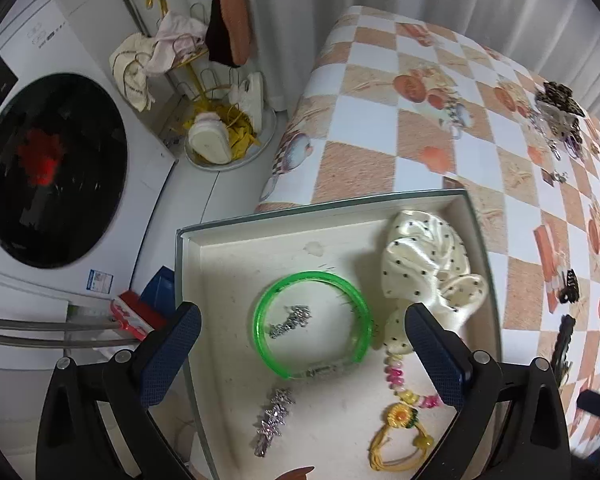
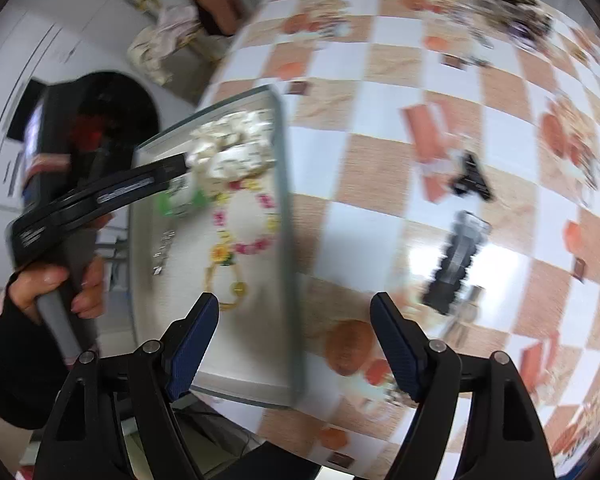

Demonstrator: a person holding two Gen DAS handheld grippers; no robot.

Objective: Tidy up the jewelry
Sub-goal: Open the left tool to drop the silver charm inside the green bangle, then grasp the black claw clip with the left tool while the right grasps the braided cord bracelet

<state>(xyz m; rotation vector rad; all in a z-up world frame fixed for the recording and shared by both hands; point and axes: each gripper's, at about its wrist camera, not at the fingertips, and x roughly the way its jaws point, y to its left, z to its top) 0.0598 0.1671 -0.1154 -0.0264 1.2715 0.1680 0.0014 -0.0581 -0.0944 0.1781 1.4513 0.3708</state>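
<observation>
A shallow white box [image 1: 228, 256] sits at the table's near left corner. It holds a green bangle [image 1: 312, 324], a silver chain [image 1: 290, 320] inside the bangle, a glittery silver clip [image 1: 272, 420], a cream polka-dot scrunchie [image 1: 428, 264] and a pink and yellow bead bracelet with a sunflower [image 1: 400, 416]. My left gripper [image 1: 304, 356] hovers open and empty over the box. My right gripper [image 2: 296, 344] is open and empty over the box's [image 2: 288, 240] right wall. Black hair clips [image 2: 458, 264] [image 2: 472, 178] lie on the table to its right. The right wrist view is blurred.
The table wears an orange and white checked cloth [image 1: 420, 128]. A pile of dark jewelry and clips [image 1: 556, 116] lies at its far right. More clips [image 1: 568, 288] lie along the right side. A washing machine [image 1: 52, 168] and a yellow rack with shoes [image 1: 216, 92] stand left.
</observation>
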